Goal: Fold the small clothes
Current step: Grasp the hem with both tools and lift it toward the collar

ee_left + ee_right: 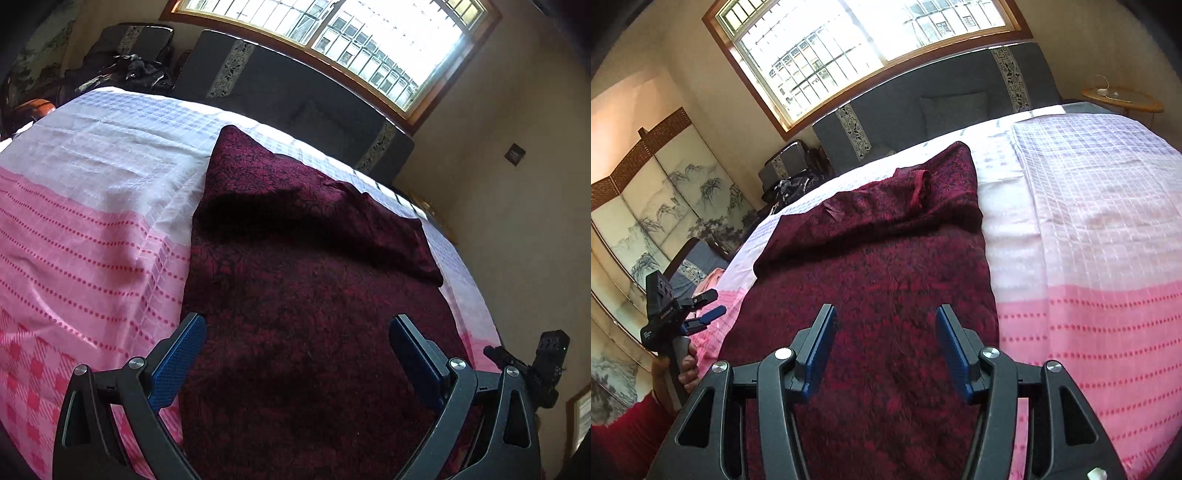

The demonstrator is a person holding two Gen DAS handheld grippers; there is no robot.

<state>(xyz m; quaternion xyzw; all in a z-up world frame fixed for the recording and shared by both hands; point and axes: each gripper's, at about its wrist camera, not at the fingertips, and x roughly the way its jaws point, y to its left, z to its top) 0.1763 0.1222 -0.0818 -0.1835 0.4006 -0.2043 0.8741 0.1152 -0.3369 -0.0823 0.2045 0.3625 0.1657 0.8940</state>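
My left gripper (295, 332) hangs over the near end of the maroon garment (303, 280), fingers spread wide, nothing between the blue pads (177, 362). My right gripper (886, 325) is likewise over the garment's near end, pads apart and holding nothing. The garment lies on the pink-and-white bedspread (92, 221), its far portion folded back over itself into a thicker layer toward the grey headboard (923, 92). The right view alone shows a turned-up hem or seam at that fold, plus a painted folding screen (665, 192) left of the garment and a small round table (1123, 98) off the bed's far right corner. It also catches my left gripper from the side, beyond the garment's left edge, with fingers on its handle. The left view shows only a dark device past the garment's right edge, probably my right gripper; too shadowed to be sure. A window (332, 33) sits above the headboard.
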